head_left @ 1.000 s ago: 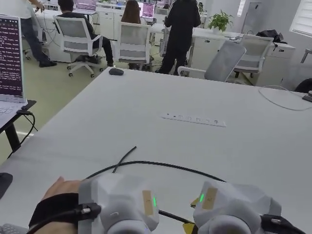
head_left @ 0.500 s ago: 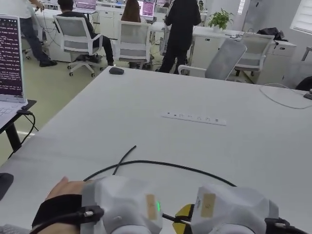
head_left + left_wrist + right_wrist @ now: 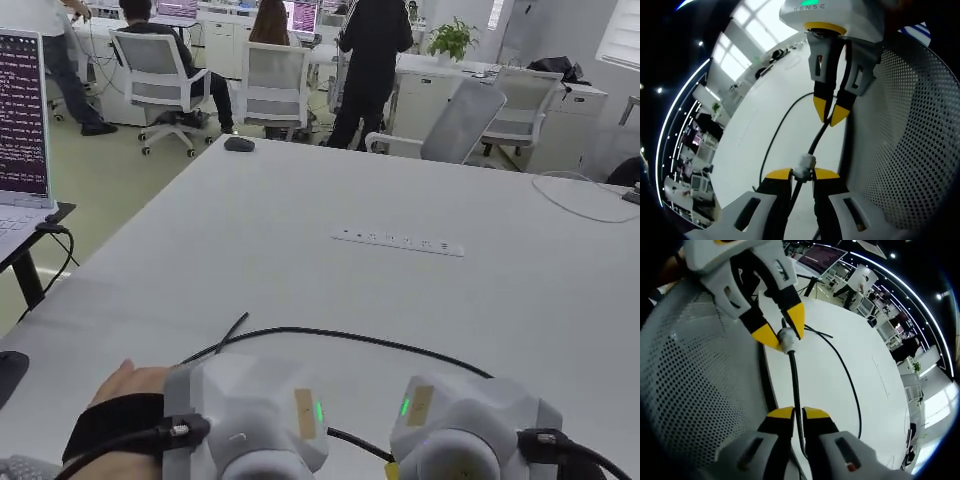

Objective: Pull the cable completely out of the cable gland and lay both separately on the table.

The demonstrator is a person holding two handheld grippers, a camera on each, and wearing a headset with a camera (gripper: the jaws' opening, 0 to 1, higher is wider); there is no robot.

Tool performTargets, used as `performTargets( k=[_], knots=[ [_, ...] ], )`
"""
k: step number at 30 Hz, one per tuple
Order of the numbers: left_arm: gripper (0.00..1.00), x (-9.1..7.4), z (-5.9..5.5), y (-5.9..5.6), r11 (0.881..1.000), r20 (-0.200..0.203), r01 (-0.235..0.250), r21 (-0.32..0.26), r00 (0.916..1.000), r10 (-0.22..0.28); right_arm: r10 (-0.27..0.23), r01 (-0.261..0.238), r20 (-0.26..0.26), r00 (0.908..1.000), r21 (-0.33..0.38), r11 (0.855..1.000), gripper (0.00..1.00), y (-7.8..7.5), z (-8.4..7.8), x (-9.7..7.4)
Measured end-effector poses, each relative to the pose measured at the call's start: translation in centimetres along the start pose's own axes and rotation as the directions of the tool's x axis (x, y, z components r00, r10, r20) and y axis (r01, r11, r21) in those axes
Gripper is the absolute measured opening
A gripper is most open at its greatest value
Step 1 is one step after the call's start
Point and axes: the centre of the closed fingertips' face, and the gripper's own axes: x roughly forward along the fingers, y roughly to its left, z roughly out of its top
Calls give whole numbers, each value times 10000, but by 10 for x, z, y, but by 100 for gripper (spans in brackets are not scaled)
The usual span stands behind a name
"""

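Head view above table [image 3: 300,220]; gripper views close, face to face along cable [image 3: 814,145]

Low in the head view the cable [image 3: 350,338] loops across the desk [image 3: 300,220], with a power strip [image 3: 398,243] beyond it at centre and a mouse [image 3: 238,145] upper left. At the bottom of the left gripper view the gland [image 3: 804,164] sits between the left tongs [image 3: 802,174], and the cable runs up into the right tongs [image 3: 830,119].

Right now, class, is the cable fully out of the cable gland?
No: the black cable runs through the white cable gland clamped in the left tongs.
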Motion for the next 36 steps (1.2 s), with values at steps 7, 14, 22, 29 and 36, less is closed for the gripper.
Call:
performTargets(
  k=[7, 14, 22, 29, 36],
  knots=[
    [17, 0, 1, 0, 10000, 52, 33, 38, 10000, -33, 343, -268, 1355, 9902, -570, 9980, 26, 8, 29, -4],
    [17, 0, 4, -5, 9992, 204, 278, 274, 9994, -284, 808, -696, 1691, 9823, -714, 9950, 12, 18, 37, -4],
    [17, 1, 5, -3, 9996, 224, 186, 207, 9996, -191, 205, -191, 1318, 9911, -117, 9997, 3, 3, 25, -4],
    [17, 2, 2, -1, 9998, 63, 110, 160, 9999, -111, 272, -269, -159, 9995, 187, 9995, 3, 3, -4, 3],
    [17, 1, 1, 1, 9999, 40, -31, 158, 10000, 31, 63, -59, 317, 9995, -138, 9999, 21, 1, 8, 1]
  ],
)
